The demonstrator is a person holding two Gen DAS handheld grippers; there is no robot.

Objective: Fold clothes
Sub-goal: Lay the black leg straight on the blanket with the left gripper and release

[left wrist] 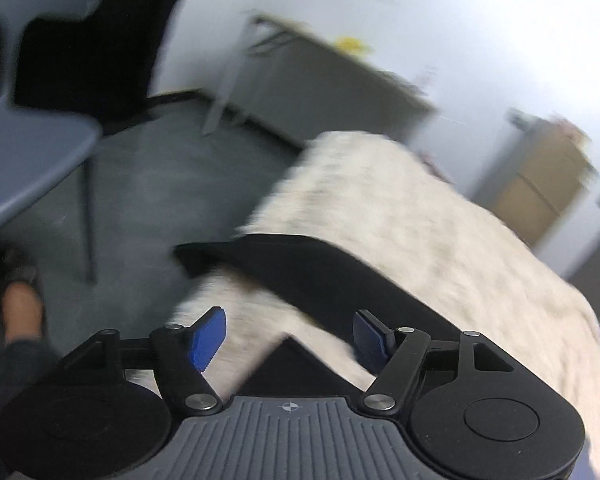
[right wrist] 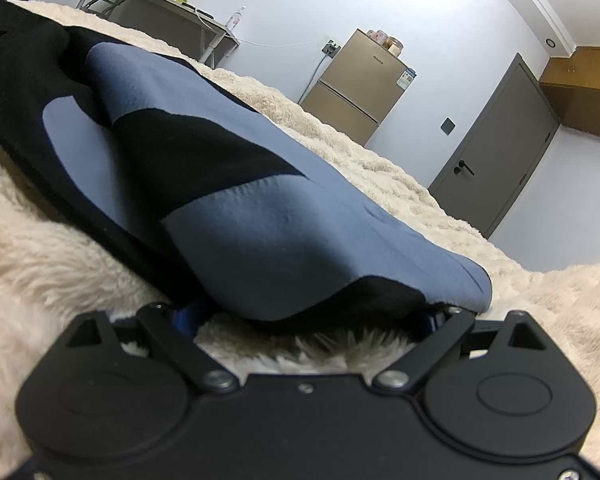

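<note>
the left gripper [left wrist: 288, 338] hovers, fingers spread, above the cream shaggy blanket [left wrist: 400, 216]. the right gripper [right wrist: 306, 320] lies low, fingers wide under the black-and-blue fabric garment [right wrist: 228, 184].

We see a black and slate-blue garment [right wrist: 236, 184] lying partly folded on the fluffy cream blanket [right wrist: 420, 184], blue panel folded over black, its near edge lifted; a black strip [left wrist: 300, 268] reaches the blanket's edge.
</note>
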